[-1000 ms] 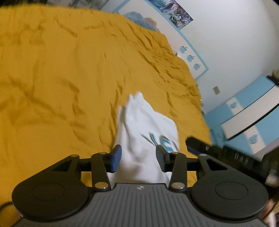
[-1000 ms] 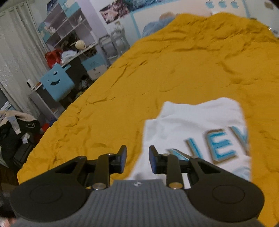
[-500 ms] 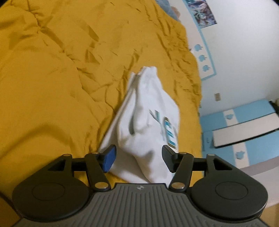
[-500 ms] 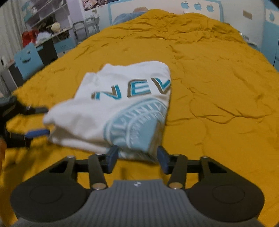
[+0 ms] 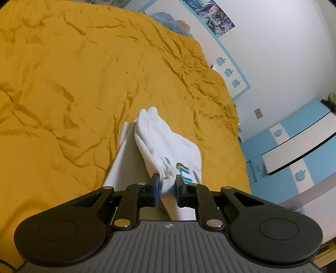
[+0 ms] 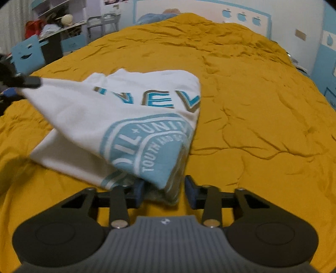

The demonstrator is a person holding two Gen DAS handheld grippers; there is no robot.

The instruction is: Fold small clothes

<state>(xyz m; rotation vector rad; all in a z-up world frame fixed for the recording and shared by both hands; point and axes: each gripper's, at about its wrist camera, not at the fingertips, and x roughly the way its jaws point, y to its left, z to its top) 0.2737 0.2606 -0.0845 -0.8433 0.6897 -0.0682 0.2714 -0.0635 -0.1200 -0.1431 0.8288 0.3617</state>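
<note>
A small white T-shirt (image 6: 126,117) with blue lettering and a blue round print lies folded on the yellow bedspread (image 6: 252,105). My left gripper (image 5: 167,184) is shut on a bunched white corner of the shirt (image 5: 163,147) and lifts it; it also shows at the far left of the right wrist view (image 6: 27,83). My right gripper (image 6: 164,192) is open, its fingers on either side of the shirt's near printed corner, which hangs between them.
A blue pillow (image 6: 159,16) lies at the bed's head. A desk with a blue smiley chair (image 6: 27,55) and shelves stand left of the bed. A blue and white cabinet (image 5: 294,159) stands on the right.
My left gripper has closed on the shirt's corner and lifted it. My right gripper has moved closer, so the printed corner now sits between its open fingers.
</note>
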